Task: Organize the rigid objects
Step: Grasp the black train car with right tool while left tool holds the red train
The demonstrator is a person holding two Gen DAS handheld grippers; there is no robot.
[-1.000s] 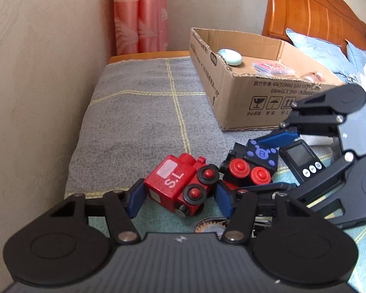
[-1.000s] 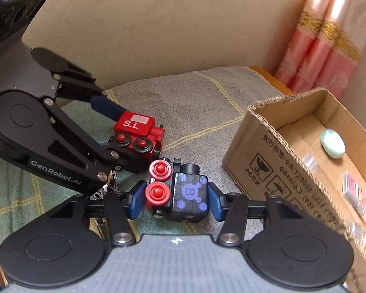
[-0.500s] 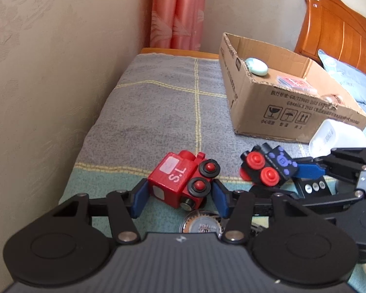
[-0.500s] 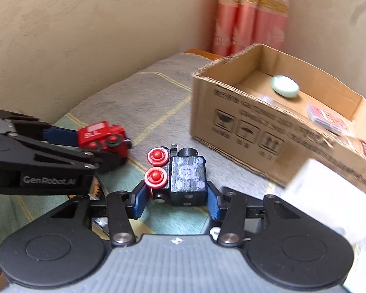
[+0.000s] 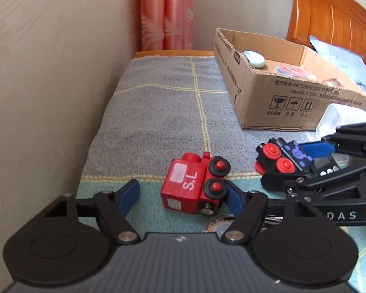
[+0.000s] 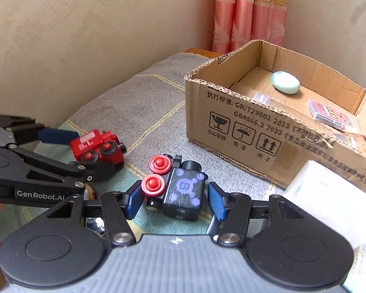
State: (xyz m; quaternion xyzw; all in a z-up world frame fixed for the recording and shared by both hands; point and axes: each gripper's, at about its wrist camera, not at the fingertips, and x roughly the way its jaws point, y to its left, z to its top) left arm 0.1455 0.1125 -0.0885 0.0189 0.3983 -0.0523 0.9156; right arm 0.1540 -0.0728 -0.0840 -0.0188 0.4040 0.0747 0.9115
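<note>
A red toy engine marked "S.L" [image 5: 195, 185] [image 6: 97, 146] lies on the blanket between the fingers of my left gripper [image 5: 181, 199] [image 6: 83, 151]. Those jaws are opening. The left pad stands clear of the engine and the right pad is still at its wheels. To its right, a black toy engine with a purple "B" and red wheels [image 6: 183, 190] [image 5: 283, 158] sits between the fingers of my right gripper [image 6: 175, 202] [image 5: 294, 166]. These jaws are opening too, with a gap at the right pad.
An open cardboard box [image 6: 244, 127] [image 5: 292, 97] stands behind the toys, holding a mint oval object [image 6: 285, 83], a red card pack [image 6: 329, 112] and a bottle. A white container [image 6: 329, 200] sits beside the box, a black timer [image 5: 327, 168] under the right gripper. The wall bounds the left side.
Both pairs of jaws have widened. The left pad has come away from the red engine, and the right gripper's pads have loosened off the black engine. The right wrist has rolled.
</note>
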